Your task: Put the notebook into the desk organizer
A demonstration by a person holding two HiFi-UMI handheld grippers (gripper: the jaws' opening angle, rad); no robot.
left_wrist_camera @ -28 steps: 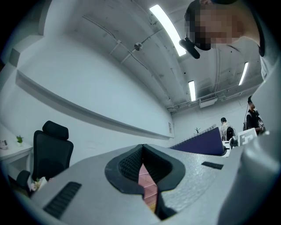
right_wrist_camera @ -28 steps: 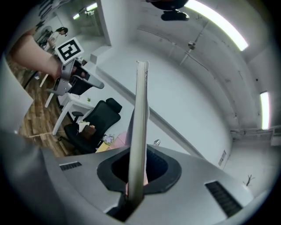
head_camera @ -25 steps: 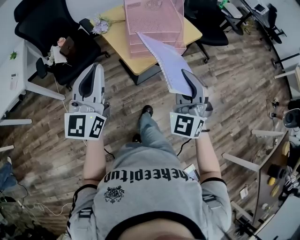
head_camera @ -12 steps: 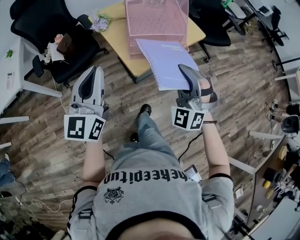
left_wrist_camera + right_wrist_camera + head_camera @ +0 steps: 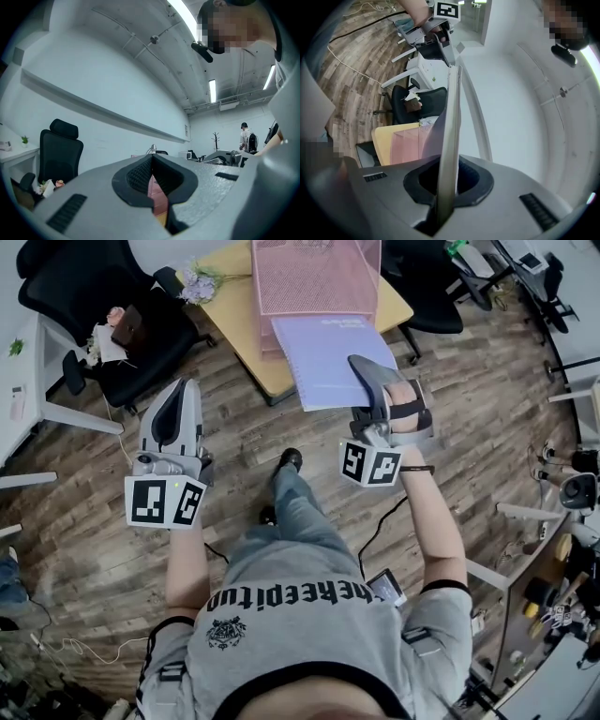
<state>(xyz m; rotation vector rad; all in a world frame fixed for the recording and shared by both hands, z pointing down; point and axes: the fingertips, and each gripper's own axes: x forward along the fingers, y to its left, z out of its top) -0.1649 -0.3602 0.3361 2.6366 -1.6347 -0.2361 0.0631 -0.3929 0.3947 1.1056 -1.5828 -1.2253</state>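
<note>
Lilac notebook [image 5: 328,357], cover up and roughly flat in the head view, above the near corner of the yellow table [image 5: 246,329]. Far edge right at the front of the pink mesh desk organizer [image 5: 314,277]; touching or just short of it, impossible to tell. Not yet inside the organizer. Gripped at its near right corner by the right gripper [image 5: 364,369], jaws clamped on the thin stack of pages. Seen edge-on in the right gripper view, notebook [image 5: 449,131] running straight out from between the right gripper's jaws [image 5: 446,187], with the organizer [image 5: 410,143] and table [image 5: 383,140] beyond it to one side.

Left gripper [image 5: 180,390] off to the left over the wooden floor [image 5: 469,399], well apart from the notebook, level with the table's near side. In the left gripper view, left gripper [image 5: 152,174] closed tip to tip with nothing held, only a sliver of pink showing through the slot behind the tips.

Beyond the table, a black office chair [image 5: 70,282] at the left, a small bunch of flowers [image 5: 199,282] on the table's far left corner.
</note>
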